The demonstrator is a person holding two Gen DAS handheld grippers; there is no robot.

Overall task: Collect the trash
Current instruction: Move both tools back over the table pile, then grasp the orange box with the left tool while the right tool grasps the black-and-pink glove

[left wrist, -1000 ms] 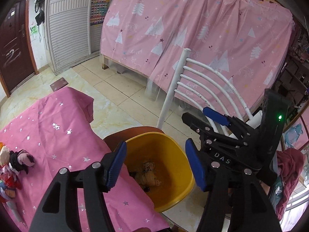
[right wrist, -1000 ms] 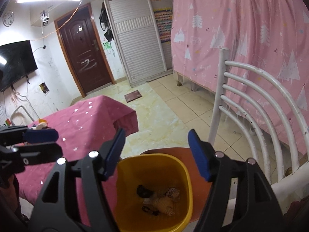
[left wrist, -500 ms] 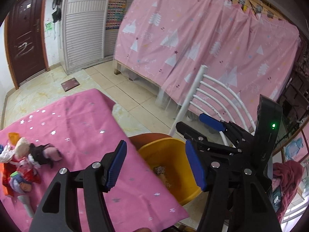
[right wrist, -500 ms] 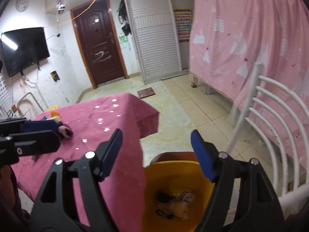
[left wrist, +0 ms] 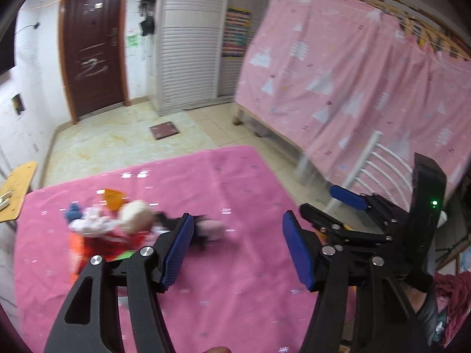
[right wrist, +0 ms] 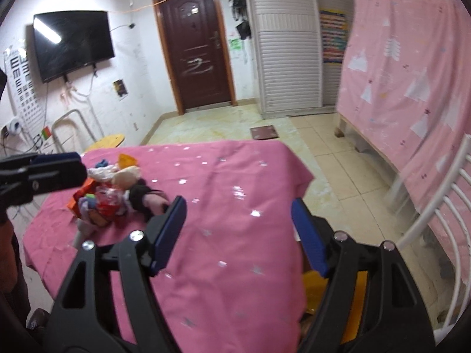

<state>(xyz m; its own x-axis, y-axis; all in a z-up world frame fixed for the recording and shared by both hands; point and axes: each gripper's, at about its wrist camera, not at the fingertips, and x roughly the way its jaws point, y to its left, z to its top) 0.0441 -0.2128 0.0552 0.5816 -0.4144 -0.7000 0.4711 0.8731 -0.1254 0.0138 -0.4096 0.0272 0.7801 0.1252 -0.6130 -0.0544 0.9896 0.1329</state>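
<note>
Both the left gripper (left wrist: 238,250) and the right gripper (right wrist: 238,232) hang released, empty, over bare pink cloth (right wrist: 235,206). Crumpled trash (right wrist: 114,194) heaps near the tabletop's far left edge; the yellow bin (right wrist: 315,288) sits beside its right edge.

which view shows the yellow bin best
The right wrist view: the yellow bin shows below the pink tablecloth's edge, partly behind the right gripper. The left wrist view shows barely a sliver of it.

Both wrist fisheyes look forward and down along their own blue-padded fingers, close above the pink tablecloth (left wrist: 235,279), sharing the trash pile (right wrist: 112,194), brown door (right wrist: 194,53) and pink curtain (left wrist: 353,88); each also catches the other gripper at frame edge.
</note>
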